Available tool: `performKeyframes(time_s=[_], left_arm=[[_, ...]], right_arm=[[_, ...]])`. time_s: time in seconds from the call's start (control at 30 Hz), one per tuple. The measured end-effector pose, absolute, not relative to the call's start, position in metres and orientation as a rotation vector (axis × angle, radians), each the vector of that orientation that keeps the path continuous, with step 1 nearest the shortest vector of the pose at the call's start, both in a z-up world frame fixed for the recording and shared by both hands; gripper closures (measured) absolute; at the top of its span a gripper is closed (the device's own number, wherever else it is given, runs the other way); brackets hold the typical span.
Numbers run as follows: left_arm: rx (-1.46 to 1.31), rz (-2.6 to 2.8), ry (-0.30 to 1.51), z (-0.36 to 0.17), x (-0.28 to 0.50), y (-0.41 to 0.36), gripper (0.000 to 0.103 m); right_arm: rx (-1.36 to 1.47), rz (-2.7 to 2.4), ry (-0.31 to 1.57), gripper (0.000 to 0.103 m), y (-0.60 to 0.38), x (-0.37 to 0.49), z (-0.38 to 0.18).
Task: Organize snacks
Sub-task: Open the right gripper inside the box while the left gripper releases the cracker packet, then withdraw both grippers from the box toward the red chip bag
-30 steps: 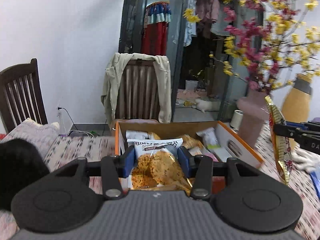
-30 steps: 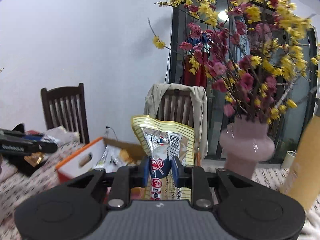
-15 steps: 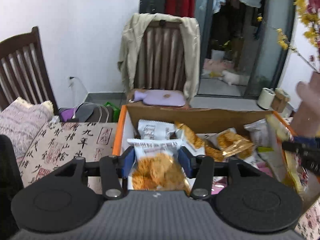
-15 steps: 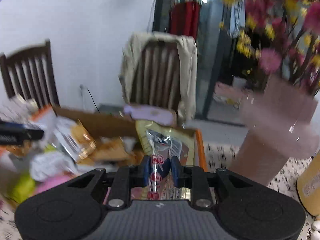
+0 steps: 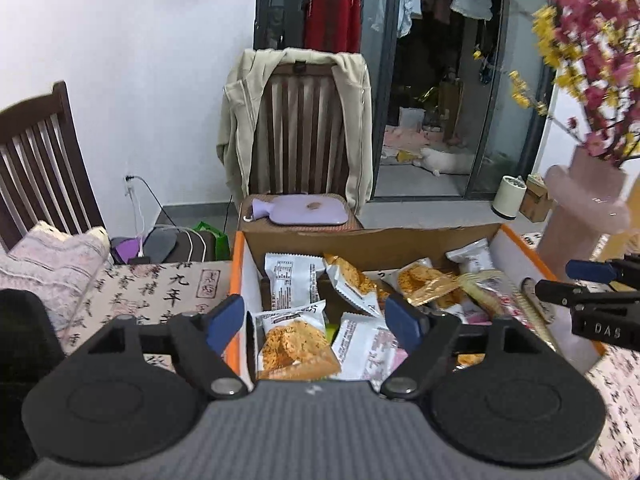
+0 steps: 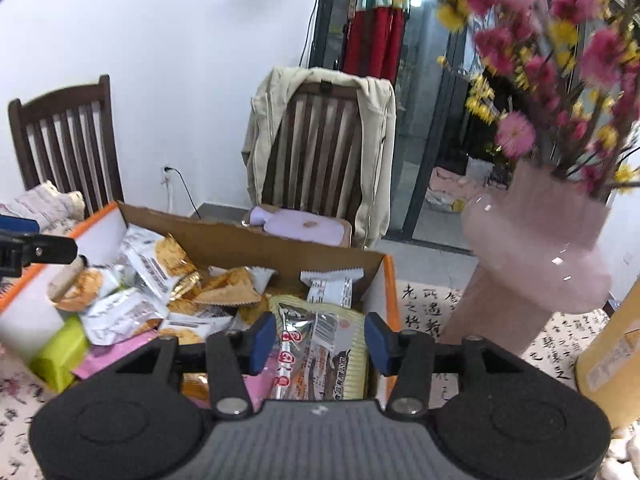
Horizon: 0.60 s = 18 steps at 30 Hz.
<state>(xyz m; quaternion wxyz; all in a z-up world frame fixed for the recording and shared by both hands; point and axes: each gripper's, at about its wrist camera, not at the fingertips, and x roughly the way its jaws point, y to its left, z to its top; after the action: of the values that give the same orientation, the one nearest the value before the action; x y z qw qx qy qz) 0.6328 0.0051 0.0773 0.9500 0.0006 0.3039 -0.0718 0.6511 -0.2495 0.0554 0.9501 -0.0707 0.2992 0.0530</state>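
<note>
The left gripper is opening, its blue pads apart from a crinkly cracker packet that lies at the near left of the cardboard box. The right gripper is opening too; a shiny foil snack bag lies between its pads at the box's right end. The tablecloth carries printed calligraphy. A smooth pink vase stands on the right, a slatted wooden chair far behind.

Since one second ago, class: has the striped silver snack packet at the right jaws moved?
Yes. The striped silver snack packet went from upright before the draped chair down into the cardboard box; the jaws are opening.
</note>
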Motion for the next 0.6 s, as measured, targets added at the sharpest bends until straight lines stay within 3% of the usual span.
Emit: performKeyframes(time_s=[0.3,0.43,0.6], left_arm=[[0.028,-0.164,0.531,0.113,0.524,0.017,0.015],[0.018,-0.193,0.474,0.124,0.453,0.026,0.007],[0.045,-0.203,0.425,0.121,0.362,0.035,0.007]], right_arm=[[-0.129,0.167,0.527,0.042,-0.263,0.551,0.09],[-0.124,0.201,0.492,0.034,-0.266,0.488,0.098],[-0.106,0.257,0.448,0.031,-0.264,0.404,0.1]])
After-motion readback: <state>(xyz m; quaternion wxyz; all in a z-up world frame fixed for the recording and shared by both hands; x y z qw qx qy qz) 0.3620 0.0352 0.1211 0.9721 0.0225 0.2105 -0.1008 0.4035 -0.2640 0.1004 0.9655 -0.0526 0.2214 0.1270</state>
